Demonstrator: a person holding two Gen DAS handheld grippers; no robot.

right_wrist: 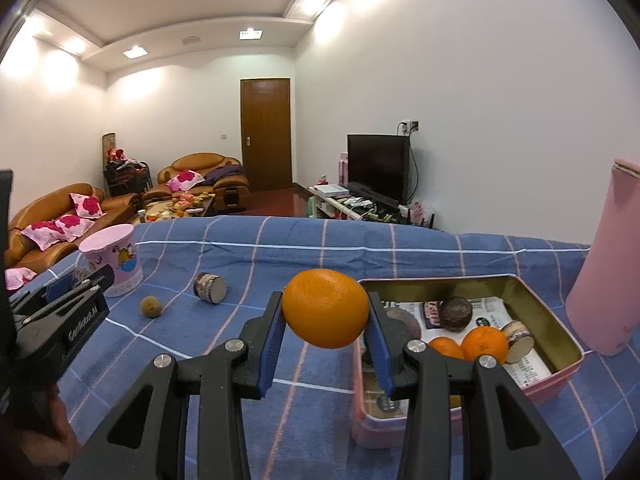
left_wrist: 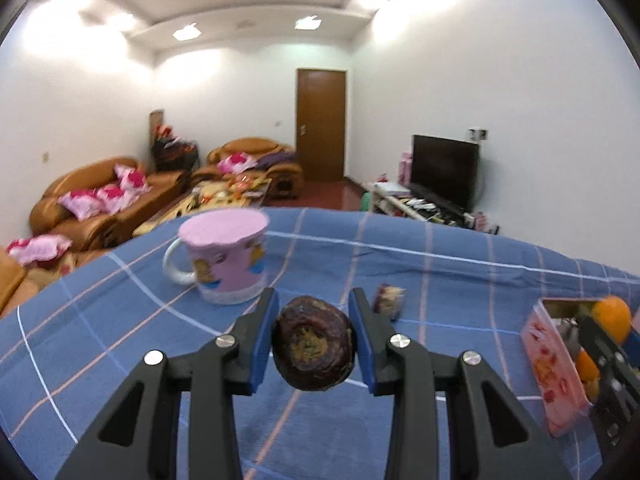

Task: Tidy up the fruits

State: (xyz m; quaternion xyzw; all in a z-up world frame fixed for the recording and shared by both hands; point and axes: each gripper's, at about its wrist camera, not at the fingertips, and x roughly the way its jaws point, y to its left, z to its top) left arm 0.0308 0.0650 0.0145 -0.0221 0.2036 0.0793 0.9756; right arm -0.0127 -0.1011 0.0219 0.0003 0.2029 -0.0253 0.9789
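Note:
My left gripper (left_wrist: 313,308) is shut on a dark purple round fruit (left_wrist: 314,344), held just above the blue checked cloth (left_wrist: 460,320). In the right wrist view, my right gripper (right_wrist: 325,300) is shut on an orange (right_wrist: 326,314) beside the left rim of a pink tin box (right_wrist: 552,376). Several oranges (right_wrist: 482,342) and dark fruits (right_wrist: 454,314) lie in that box. A small brownish fruit (right_wrist: 150,306) lies loose on the cloth, near my left gripper (right_wrist: 96,280) at the left edge. In the left wrist view the box (left_wrist: 556,364) is at the right.
A pink mug (left_wrist: 226,256) stands at the back left of the cloth. A small round tub (right_wrist: 210,288) lies on its side near the middle. A tall pink bottle (right_wrist: 604,272) stands right of the box. Sofas, a television and a door are beyond the table.

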